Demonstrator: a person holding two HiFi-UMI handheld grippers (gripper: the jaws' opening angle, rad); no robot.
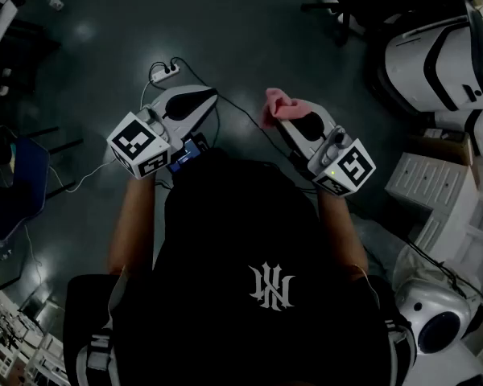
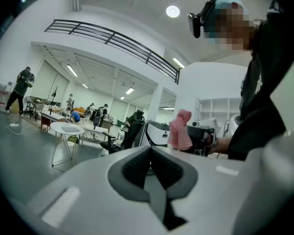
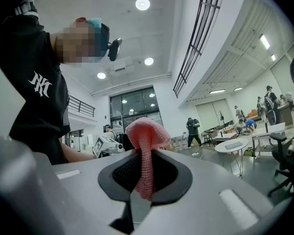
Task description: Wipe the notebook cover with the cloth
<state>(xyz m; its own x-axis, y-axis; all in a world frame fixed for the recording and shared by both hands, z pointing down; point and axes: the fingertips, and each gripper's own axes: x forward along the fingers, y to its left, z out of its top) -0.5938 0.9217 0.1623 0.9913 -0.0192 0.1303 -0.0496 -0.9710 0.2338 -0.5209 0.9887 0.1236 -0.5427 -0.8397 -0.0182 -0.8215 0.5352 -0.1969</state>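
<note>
Stands on a dark glossy floor (image 1: 97, 30), black shirt (image 1: 241, 232) filling the lower head view, with 2 tools held out about level in front of the chest. Holds the left tool (image 1: 212, 94) with its marker cube toward the body and its nose pointing away. Shows, in the left gripper view, both dark pads pressed together along 1 seam: clenched, with nothing between them.

Holds the right tool (image 1: 280, 119) well apart from the left one, at much the same height, nose angled a little toward the middle. Grasps the pink cloth (image 1: 275, 103) there. Pinches, in the right gripper view, a narrow knitted strip of that cloth (image 3: 143, 131) between the 2 pads, with the rest bunched into a rounded cap above the tips and a short end hanging below the pinch. Looks across, from the left gripper view, at the same cloth drooping off the nose of the right tool (image 2: 203, 136).

Faces a large white hall with several people (image 2: 24, 84) standing far back. Takes in a round counter (image 2: 56, 127) on thin legs, well away from both tools, with a flat grey thing (image 2: 71, 129) lying on top. Cannot tell whether that is the notebook.

Looks down on a white power strip (image 1: 166, 71) on the floor just beyond the left tool, and on white drawers (image 1: 431, 179) at the right edge.
</note>
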